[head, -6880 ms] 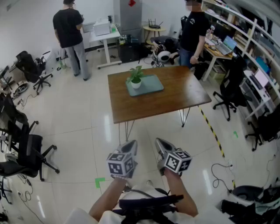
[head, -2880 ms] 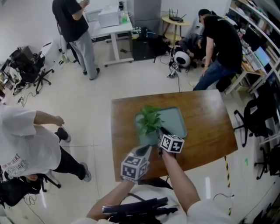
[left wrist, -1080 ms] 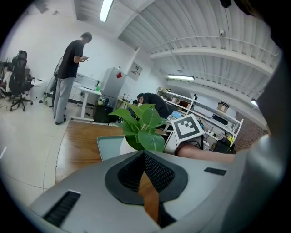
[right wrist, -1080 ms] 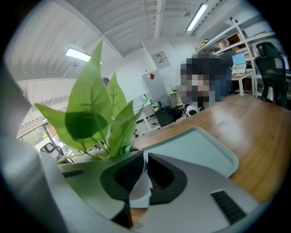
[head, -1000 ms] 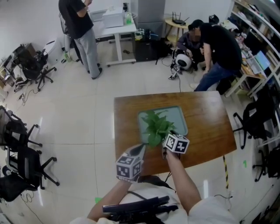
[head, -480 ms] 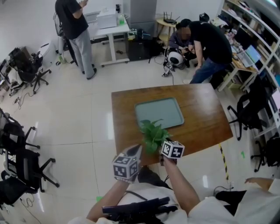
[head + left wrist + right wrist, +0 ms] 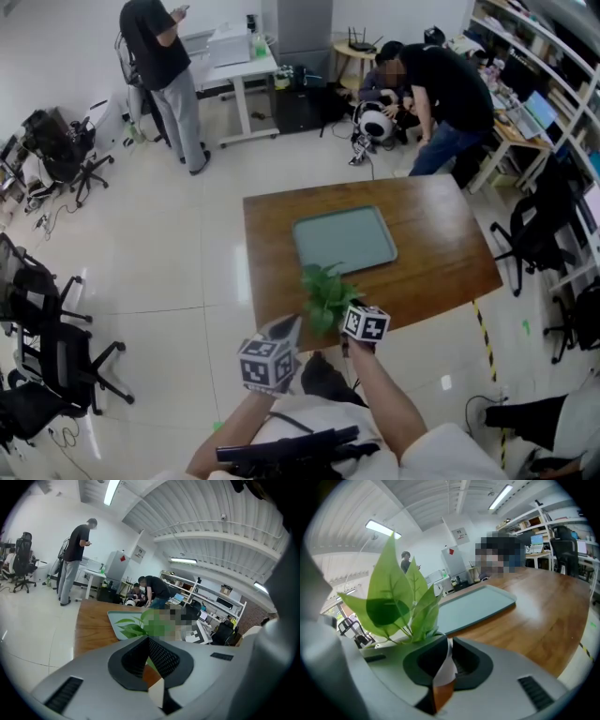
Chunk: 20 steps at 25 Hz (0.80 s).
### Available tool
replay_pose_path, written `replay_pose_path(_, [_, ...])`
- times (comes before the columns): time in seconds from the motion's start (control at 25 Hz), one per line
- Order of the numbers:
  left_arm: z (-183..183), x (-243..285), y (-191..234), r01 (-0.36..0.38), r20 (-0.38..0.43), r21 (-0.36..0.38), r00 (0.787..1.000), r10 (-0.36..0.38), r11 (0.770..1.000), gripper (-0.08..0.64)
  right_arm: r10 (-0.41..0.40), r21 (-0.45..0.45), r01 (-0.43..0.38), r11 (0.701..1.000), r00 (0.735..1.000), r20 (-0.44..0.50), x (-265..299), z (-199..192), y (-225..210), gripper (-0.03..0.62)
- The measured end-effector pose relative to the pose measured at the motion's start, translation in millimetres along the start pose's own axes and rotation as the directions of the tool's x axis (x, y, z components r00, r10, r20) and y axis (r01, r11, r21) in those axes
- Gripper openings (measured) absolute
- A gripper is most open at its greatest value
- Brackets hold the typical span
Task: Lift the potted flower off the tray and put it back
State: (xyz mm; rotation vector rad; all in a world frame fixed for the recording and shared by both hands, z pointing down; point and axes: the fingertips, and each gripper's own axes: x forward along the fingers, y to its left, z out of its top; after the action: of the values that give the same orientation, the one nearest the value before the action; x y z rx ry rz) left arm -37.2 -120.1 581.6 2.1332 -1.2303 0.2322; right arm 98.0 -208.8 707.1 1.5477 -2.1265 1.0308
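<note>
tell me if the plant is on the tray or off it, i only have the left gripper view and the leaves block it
Observer: Off it. In the head view the tray is bare, and the potted flower is nearer the person, by the near edge of the table.
Operator: which gripper has it
Observer: The right gripper. Its own view shows the pot's white rim pinched between its jaws, which have just eased open a little.
Operator: anything in the way going back to the tray
Observer: In the head view only bare table shows between the flower and the tray.
</note>
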Motion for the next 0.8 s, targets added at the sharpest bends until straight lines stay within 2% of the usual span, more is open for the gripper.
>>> replay_pose_path(0.32, [0,-1,3,-0.005,-0.004,0.003,1.000,0.005,1.000,-0.005,-0.018,0.009,0.018,1.000,1.000,0.003,4,-3,-4,0.062])
replay_pose_path(0.44, [0,1,1,0.002,-0.006,0.008,1.000,-0.002,1.000,-0.005,-0.028,0.025,0.027,0.999,0.999,0.016,2,-1,-8,0.106])
replay_pose_path(0.8, [4,4,-4,0.018,0.008,0.013,1.000,-0.018,1.000,-0.005,-0.064,0.124,0.045,0.991,0.986,0.153,-57,22,-34,0.123])
